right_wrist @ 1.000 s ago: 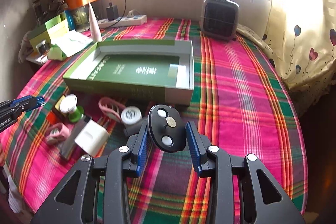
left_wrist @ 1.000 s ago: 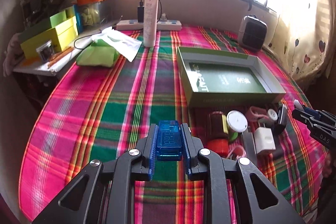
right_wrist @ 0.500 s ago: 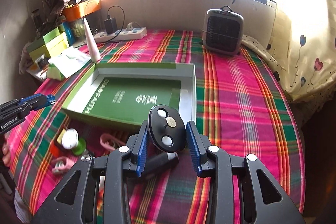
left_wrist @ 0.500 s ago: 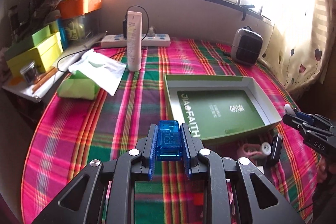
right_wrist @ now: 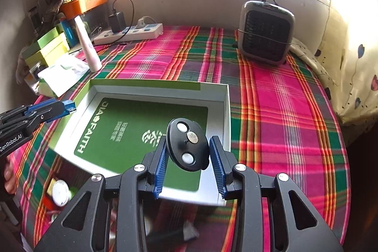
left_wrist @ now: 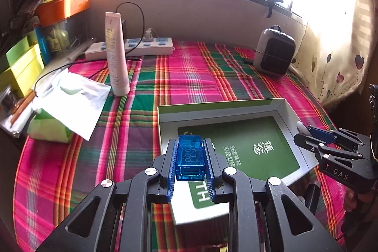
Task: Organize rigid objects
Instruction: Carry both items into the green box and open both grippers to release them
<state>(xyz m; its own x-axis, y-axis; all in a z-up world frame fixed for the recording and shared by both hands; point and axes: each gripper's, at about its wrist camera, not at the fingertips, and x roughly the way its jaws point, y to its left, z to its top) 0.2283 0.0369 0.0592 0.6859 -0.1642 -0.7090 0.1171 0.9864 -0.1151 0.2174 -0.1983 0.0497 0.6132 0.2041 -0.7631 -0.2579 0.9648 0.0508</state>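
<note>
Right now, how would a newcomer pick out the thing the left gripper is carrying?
Start at the open green box lying on the plaid cloth. Above its near-left corner the left gripper is shut on a small clear-blue block. Its see-through blue plastic, with digits showing inside, sets it apart from the black oval piece in the right gripper.

Counted on the plaid-covered table

One open green-and-white cardboard box, one translucent blue plastic USB module, one black oval plastic plug, one tall white squeeze tube, one white power strip, one small grey heater, one green tissue pack, two black-and-blue grippers.
</note>
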